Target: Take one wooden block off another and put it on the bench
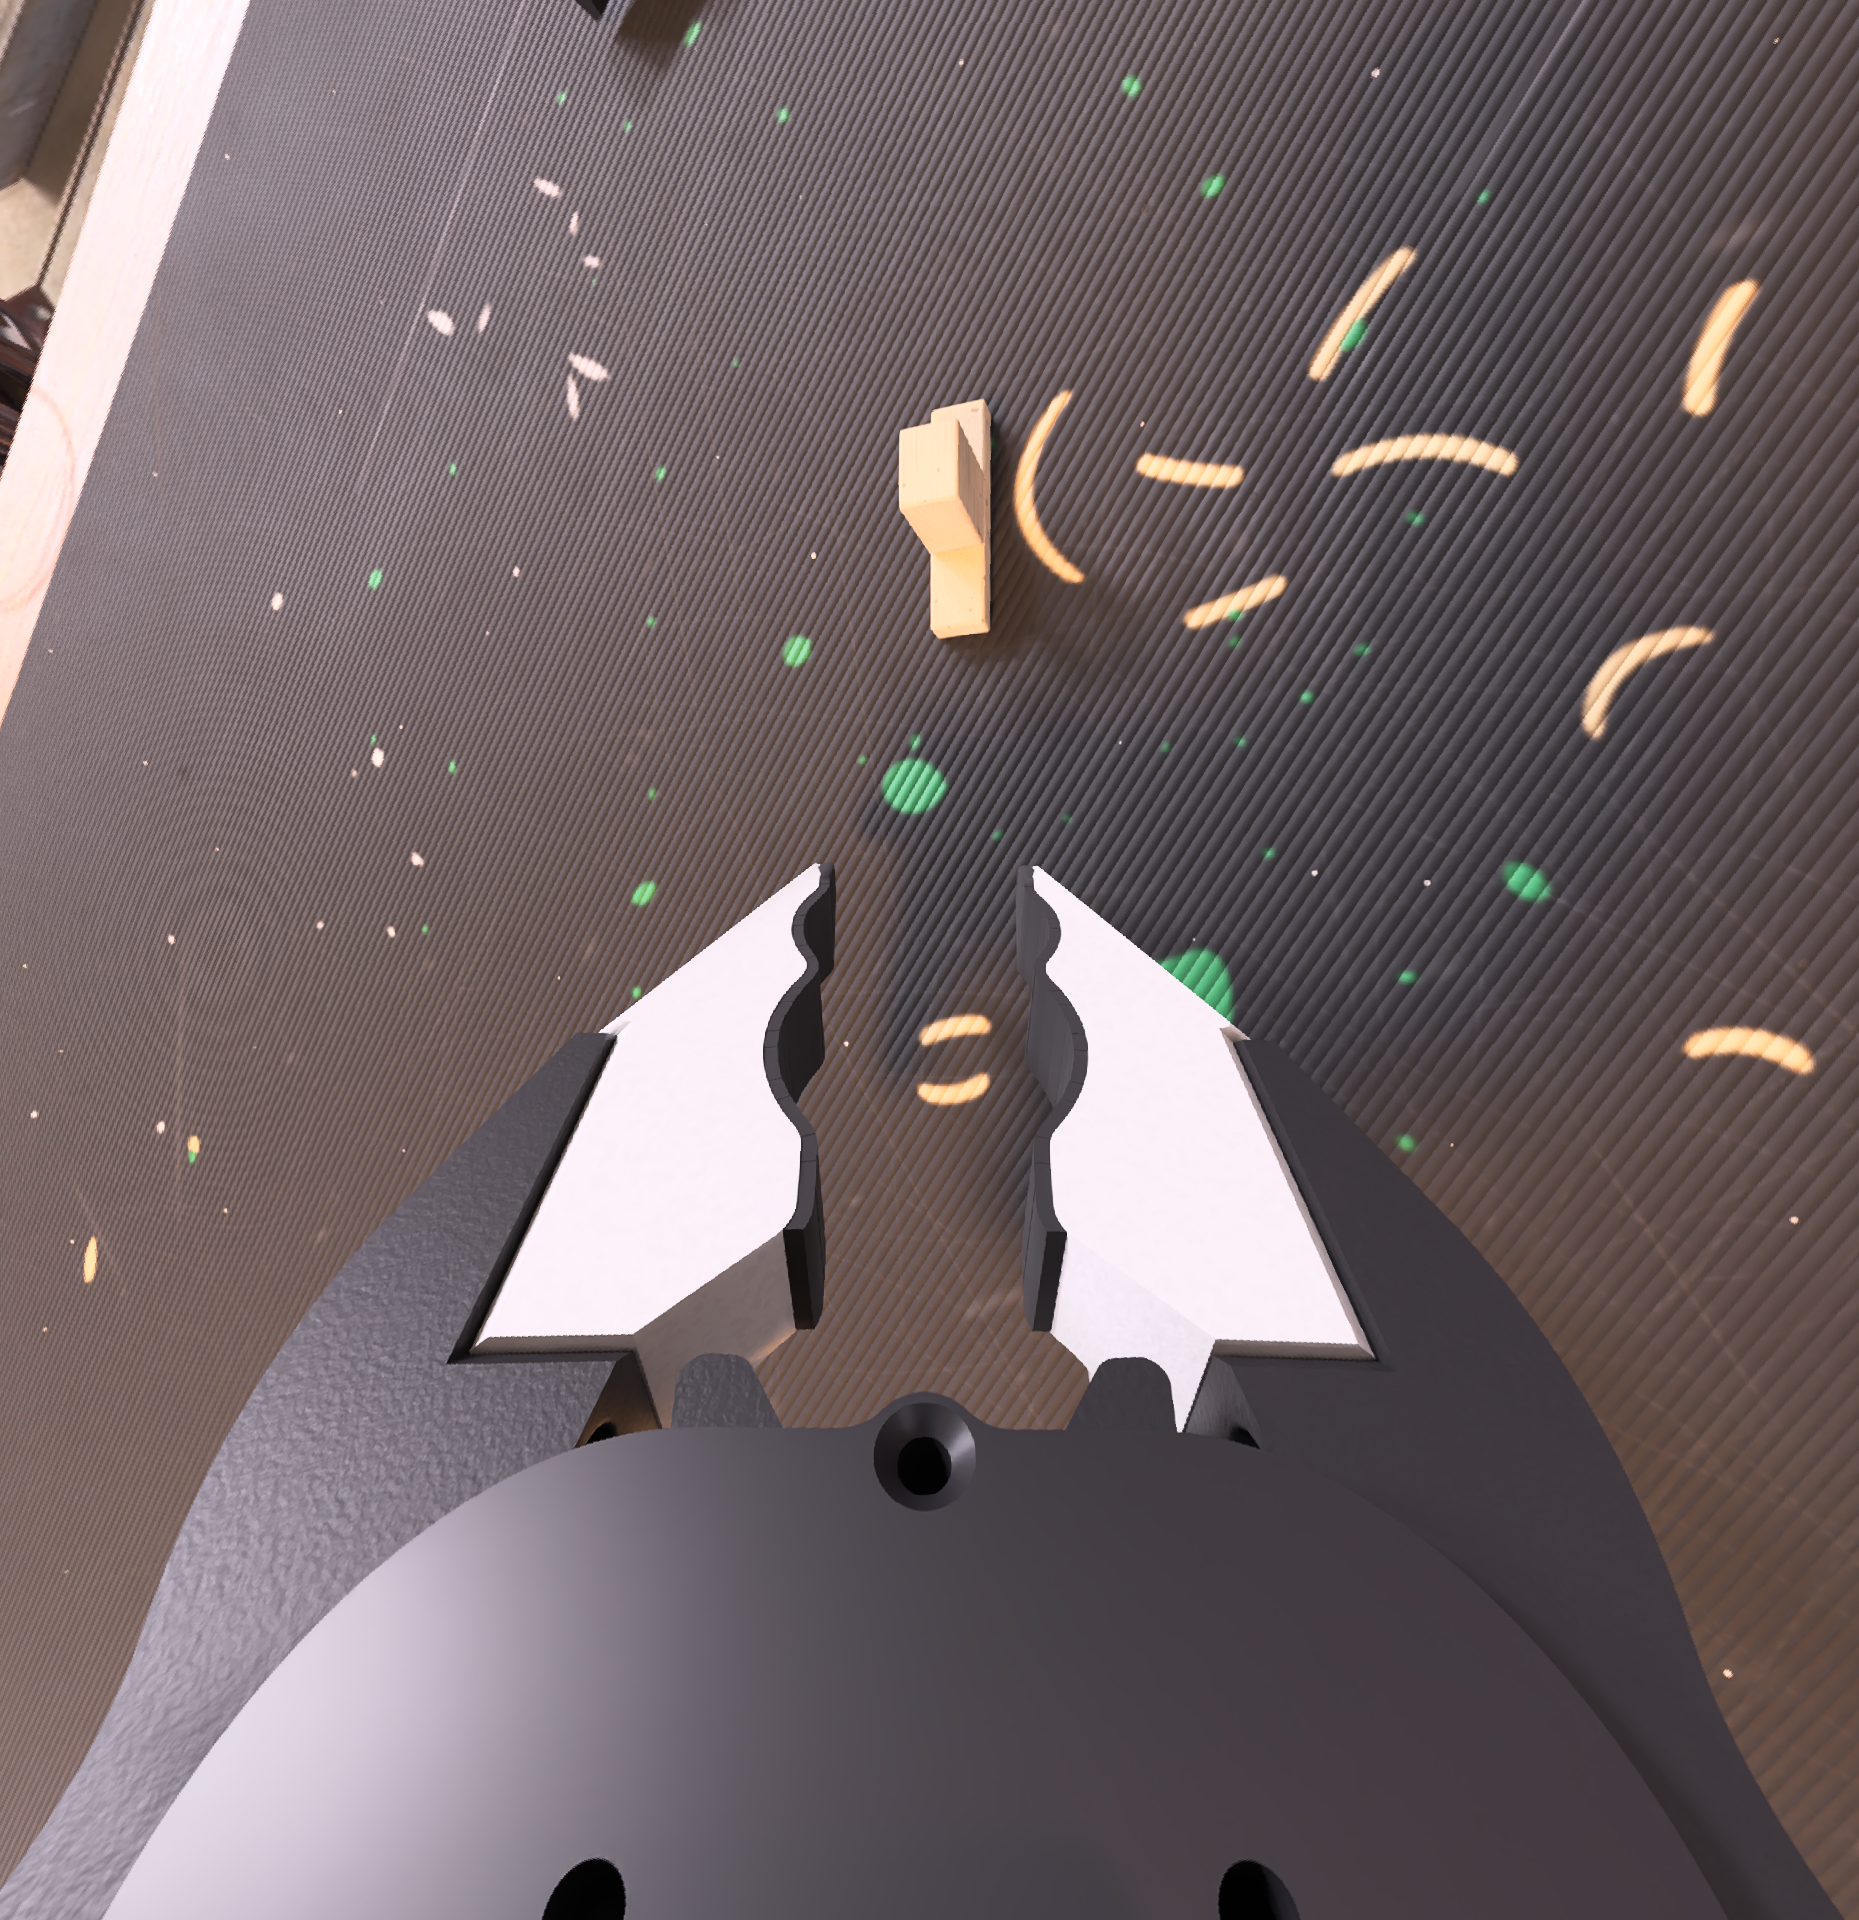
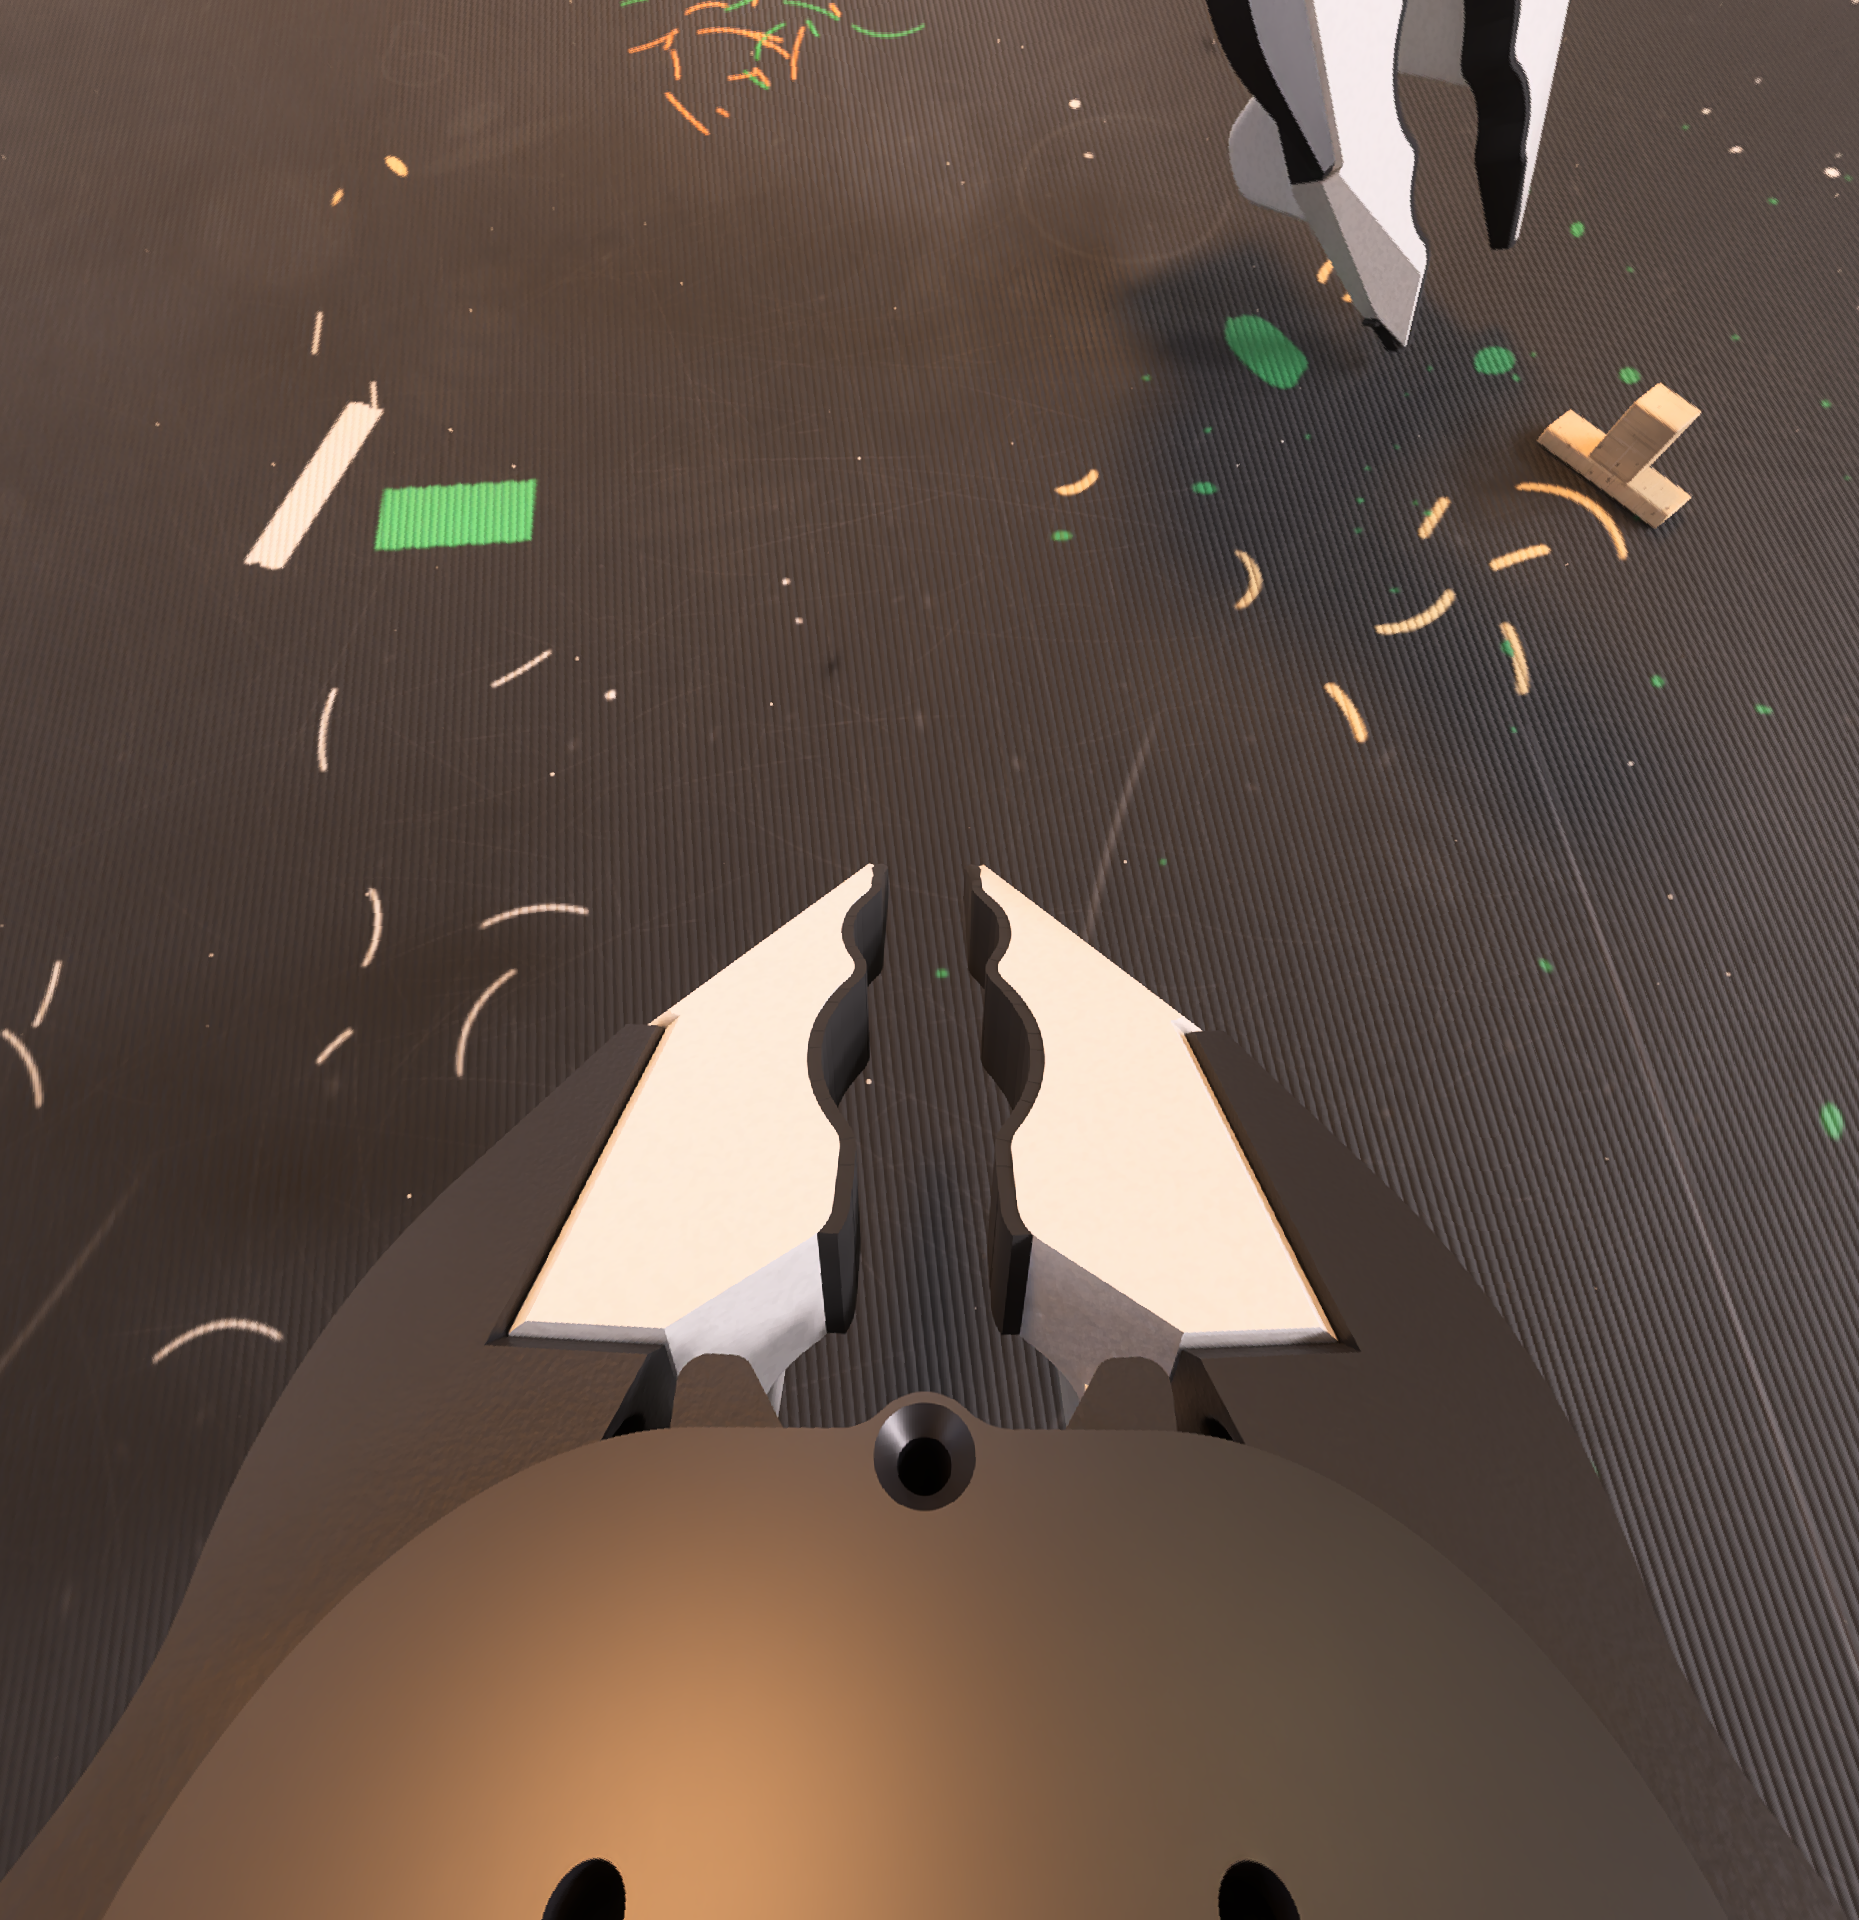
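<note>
Dark ribbed bench (image 1: 385, 727) w/ paint flecks: top wooden block (image 1: 944, 473) sits crosswise on lower block (image 1: 961, 582); approach step, left gripper (image 1: 925, 883) narrowly parted, empty, must advance + widen; right gripper (image 2: 927, 883) nearly closed, idle.

No legible text, labels, brands, numbers or signs observed. Table (image 2: 904, 675) carries only paint flecks, curved marks and a plain green patch (image 2: 455, 513).

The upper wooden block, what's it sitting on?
The upper wooden block lies crosswise on a lower wooden block, which rests flat on the dark ribbed bench. Where they cross, the lower block's top is covered. Neither gripper touches them.
</note>
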